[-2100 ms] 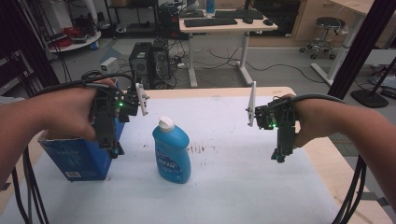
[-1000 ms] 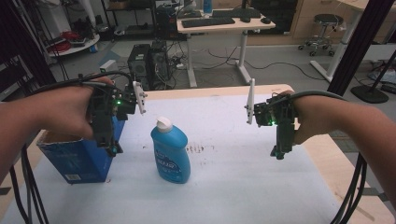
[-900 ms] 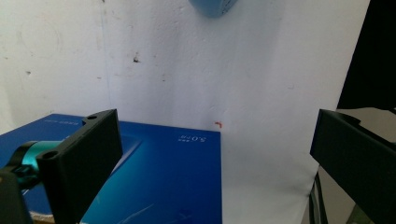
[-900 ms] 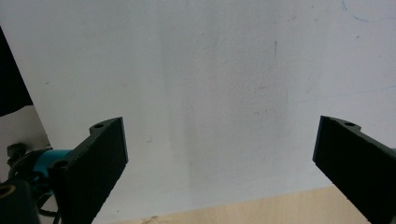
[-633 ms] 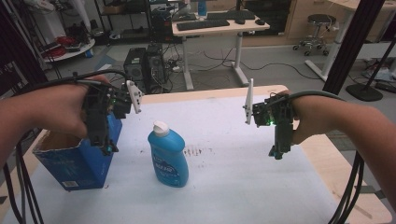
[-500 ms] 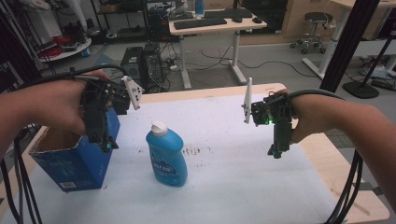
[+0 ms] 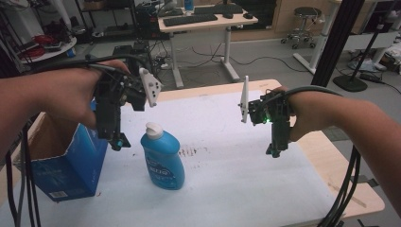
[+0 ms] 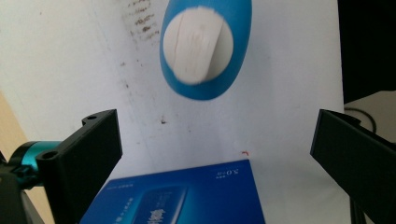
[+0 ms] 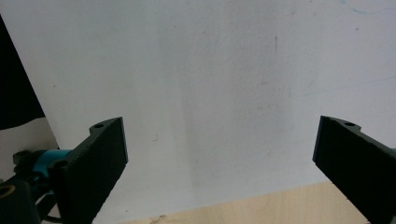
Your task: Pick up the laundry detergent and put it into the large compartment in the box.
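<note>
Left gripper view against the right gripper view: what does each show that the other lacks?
Left gripper view alone: the blue bottle seen from above with its white cap, and a corner of the blue box. Right gripper view alone: the bare wooden table edge. Both: the white table cover and wide-open black fingers.

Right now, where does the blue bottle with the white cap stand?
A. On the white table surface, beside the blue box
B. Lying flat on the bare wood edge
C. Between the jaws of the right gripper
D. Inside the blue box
A. The blue bottle stands upright on the white table surface, just to the right of the blue box, and both grippers hang open above the table, touching nothing.
</note>
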Demonstrator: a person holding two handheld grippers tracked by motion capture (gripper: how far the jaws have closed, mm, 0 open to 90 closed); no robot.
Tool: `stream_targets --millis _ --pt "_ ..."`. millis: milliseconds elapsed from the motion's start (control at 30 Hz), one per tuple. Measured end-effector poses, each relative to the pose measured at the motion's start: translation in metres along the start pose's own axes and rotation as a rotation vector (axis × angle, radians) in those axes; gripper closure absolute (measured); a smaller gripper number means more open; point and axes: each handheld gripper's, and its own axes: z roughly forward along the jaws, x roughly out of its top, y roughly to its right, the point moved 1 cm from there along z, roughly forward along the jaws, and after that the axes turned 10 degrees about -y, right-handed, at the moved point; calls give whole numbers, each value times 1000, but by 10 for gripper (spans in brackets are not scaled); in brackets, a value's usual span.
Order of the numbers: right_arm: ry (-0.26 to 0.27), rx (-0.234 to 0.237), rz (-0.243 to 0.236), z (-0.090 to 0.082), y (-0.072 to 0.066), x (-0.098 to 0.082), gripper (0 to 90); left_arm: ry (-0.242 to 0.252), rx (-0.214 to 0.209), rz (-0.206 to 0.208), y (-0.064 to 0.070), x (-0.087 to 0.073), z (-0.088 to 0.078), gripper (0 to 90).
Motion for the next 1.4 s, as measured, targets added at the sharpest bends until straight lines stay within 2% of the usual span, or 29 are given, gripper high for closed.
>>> stream_targets --millis 133,333,567,600,767,1100,1333,1400 --pt "2 2 11 0 1 -2 21 -7 -5 45 -3 11 5 20" --pt "1 -2 12 1 2 -1 21 -10 -8 61 -10 17 19 20" --pt "-4 2 8 2 3 2 21 30 -30 53 -17 18 37 20" --pt "-1 -2 8 2 4 3 21 51 -43 53 -19 20 45 20" --pt "-12 1 7 3 4 4 21 78 -59 63 -20 23 54 20" --pt "-8 -2 7 4 6 5 21 48 -61 79 -21 33 68 20" --pt "-8 -3 8 5 6 7 21 53 -56 93 -18 39 67 21" --pt "-7 -7 2 5 6 8 21 31 -47 100 -16 42 68 21"
